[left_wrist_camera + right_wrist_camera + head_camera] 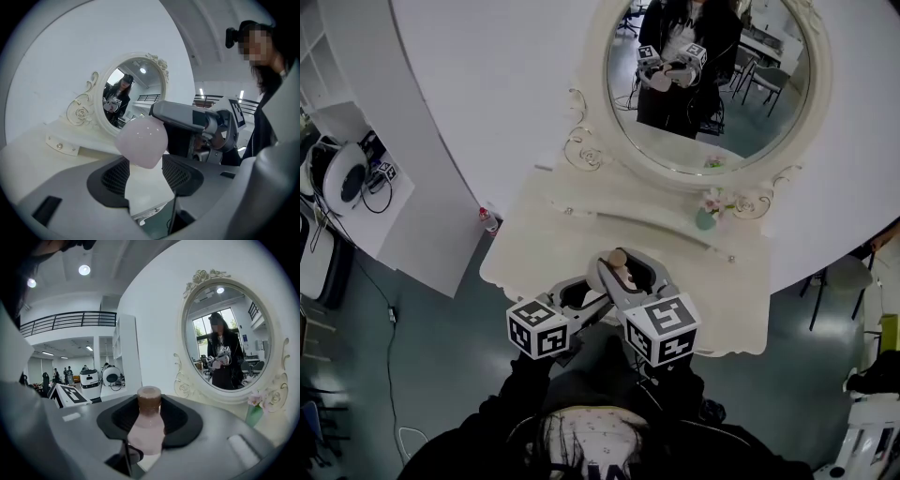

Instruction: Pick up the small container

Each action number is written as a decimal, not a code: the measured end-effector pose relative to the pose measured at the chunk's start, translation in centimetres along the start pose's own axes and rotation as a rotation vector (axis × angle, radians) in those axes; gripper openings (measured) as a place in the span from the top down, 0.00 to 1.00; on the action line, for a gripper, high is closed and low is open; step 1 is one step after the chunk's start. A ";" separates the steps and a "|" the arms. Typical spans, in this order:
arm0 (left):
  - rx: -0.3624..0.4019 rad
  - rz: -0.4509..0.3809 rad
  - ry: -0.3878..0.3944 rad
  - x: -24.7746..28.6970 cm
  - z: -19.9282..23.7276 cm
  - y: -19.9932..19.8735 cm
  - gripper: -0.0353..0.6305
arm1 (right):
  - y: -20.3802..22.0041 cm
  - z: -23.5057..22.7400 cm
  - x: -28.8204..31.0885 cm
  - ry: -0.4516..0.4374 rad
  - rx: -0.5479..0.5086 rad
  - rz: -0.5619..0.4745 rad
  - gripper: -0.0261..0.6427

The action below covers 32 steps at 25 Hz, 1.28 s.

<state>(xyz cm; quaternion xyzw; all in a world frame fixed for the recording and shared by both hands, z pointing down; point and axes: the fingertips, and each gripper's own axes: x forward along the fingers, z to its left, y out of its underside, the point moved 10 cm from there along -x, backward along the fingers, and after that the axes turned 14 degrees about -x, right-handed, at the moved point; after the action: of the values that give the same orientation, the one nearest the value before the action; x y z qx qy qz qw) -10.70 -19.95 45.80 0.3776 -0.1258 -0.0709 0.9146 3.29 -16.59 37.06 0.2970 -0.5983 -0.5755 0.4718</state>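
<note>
Over a white surface [717,314] with an oval mirror [705,84], the right hand-held gripper [628,267], held nearly level, clamps the small container [146,427] while the left hand-held gripper [579,292] gapes beside it.

Light is bright, cool and even, coming from round ceiling lamps [84,269] high on the left of the right gripper view. Shadows on the white tabletop [553,246] are faint. The small pale pink container [142,140] carries tiny glints. Both gripper views bow strongly, blacken at the corners and blur nearest the lens. The grey-green floor [441,356] is dim.
</note>
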 end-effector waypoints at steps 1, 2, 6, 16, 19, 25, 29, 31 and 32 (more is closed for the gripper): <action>0.004 0.000 0.000 -0.6 -0.3 0.4 0.65 | 0.0 0.7 -0.4 0.001 0.001 -0.003 0.74; 0.007 -0.001 0.002 -1.3 -0.5 0.8 0.65 | 0.1 1.4 -0.8 0.003 0.003 -0.006 0.74; 0.015 -0.005 0.009 -3.8 -1.7 2.7 0.65 | 0.1 4.4 -2.5 0.013 0.003 -0.005 0.74; 0.004 0.007 0.062 -7.5 -4.3 6.8 0.65 | 0.4 9.8 -6.6 0.056 -0.022 0.027 0.74; 0.009 0.008 0.062 -7.9 -4.9 7.3 0.65 | 0.4 10.3 -7.4 0.059 -0.023 0.027 0.74; 0.016 0.002 0.048 -8.3 -6.1 8.2 0.65 | 0.4 10.9 -8.7 0.044 -0.030 0.014 0.74; 0.021 -0.005 0.037 -8.3 -7.3 8.9 0.65 | 0.5 11.1 -10.1 0.031 -0.043 0.005 0.74; 0.020 -0.008 0.033 -8.1 -8.3 9.6 0.65 | 0.6 11.1 -11.3 0.028 -0.049 0.000 0.74; 0.019 -0.009 0.030 -7.9 -8.8 10.0 0.65 | 0.7 11.0 -12.0 0.026 -0.052 -0.002 0.74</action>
<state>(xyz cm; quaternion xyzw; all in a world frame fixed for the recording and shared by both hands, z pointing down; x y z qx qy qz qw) -15.45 -5.18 45.44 0.3877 -0.1109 -0.0682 0.9125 -2.05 -1.22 36.27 0.2927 -0.5766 -0.5874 0.4866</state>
